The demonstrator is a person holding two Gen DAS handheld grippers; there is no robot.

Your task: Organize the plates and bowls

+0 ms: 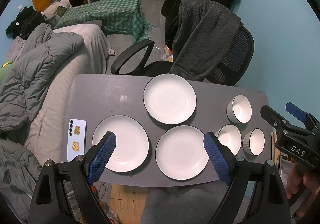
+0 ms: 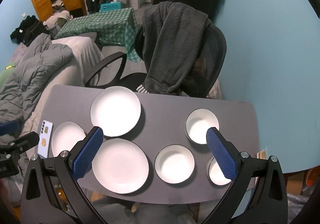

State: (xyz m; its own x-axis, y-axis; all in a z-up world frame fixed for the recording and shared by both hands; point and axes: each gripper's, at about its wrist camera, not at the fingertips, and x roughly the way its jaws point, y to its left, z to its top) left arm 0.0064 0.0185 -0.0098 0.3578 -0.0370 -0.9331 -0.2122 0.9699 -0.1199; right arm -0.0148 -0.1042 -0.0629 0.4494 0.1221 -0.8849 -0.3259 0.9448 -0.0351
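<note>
hovering above the grey table (image 1: 96, 92), both the left gripper (image 1: 160, 154) and right gripper (image 2: 155, 151) have fingers wide apart and empty. three plates (image 1: 170, 99) lie left of the three bowls (image 1: 239, 109), all separate, probably waiting for stacking.

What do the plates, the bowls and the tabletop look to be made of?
Plates: likely glazed ceramic, glossy white with a thin dark rim line. Bowls: likely the same, ribbed grey outside. Tabletop: matte grey, smooth, scuffed; perhaps laminate or painted board, unclear.
</note>
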